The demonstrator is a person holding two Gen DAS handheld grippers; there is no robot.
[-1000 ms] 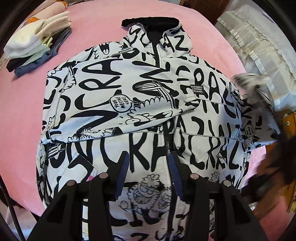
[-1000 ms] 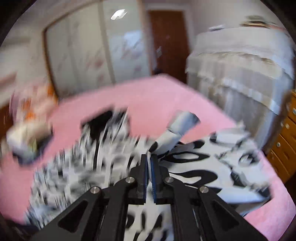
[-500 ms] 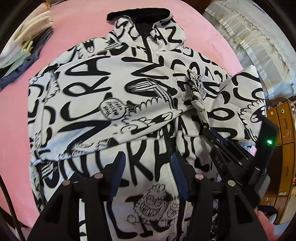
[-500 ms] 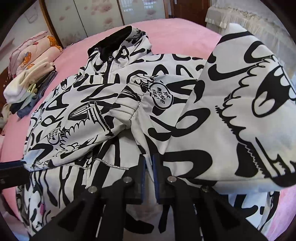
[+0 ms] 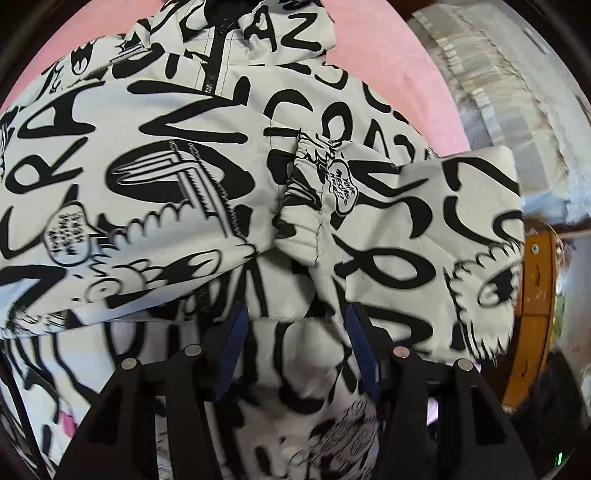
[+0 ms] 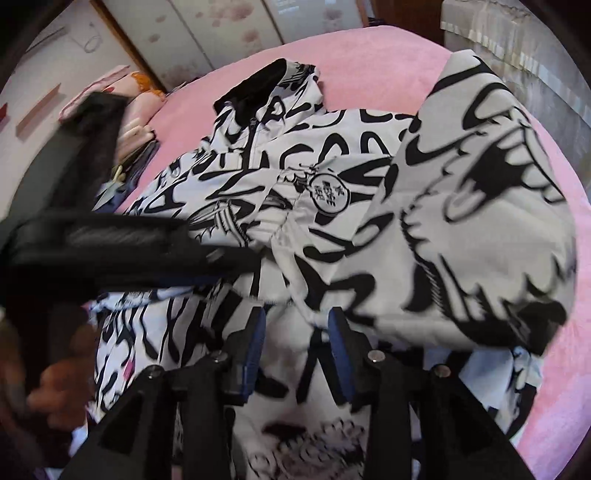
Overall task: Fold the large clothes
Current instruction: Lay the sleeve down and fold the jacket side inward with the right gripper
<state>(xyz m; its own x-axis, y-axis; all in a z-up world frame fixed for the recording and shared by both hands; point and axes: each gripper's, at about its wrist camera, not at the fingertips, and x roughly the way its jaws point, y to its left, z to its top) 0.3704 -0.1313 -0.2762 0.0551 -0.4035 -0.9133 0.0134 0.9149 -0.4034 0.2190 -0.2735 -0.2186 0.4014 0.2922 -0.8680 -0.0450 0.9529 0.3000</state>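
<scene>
A large white jacket with black graffiti lettering (image 5: 177, 155) lies front up on the pink bed, zip and black-lined collar at the far end. Both sleeves are folded across the chest; the right sleeve (image 5: 413, 229) lies with its cuff near the zip, also seen in the right wrist view (image 6: 461, 229). My left gripper (image 5: 295, 325) is open and empty, low over the jacket's lower front. My right gripper (image 6: 295, 321) is open and empty just below the folded sleeve. The left gripper's body (image 6: 110, 251) reaches in from the left in the right wrist view.
The pink bed cover (image 6: 376, 48) surrounds the jacket. A pile of folded clothes (image 6: 133, 122) lies at the far left. A wooden drawer unit (image 5: 532, 314) and a draped white cover (image 5: 517, 92) stand to the right of the bed. Wardrobe doors (image 6: 229, 29) are behind.
My right gripper carried the right sleeve across the chest, laid it down and opened, letting it go. My left gripper moved forward and lower over the jacket, staying open.
</scene>
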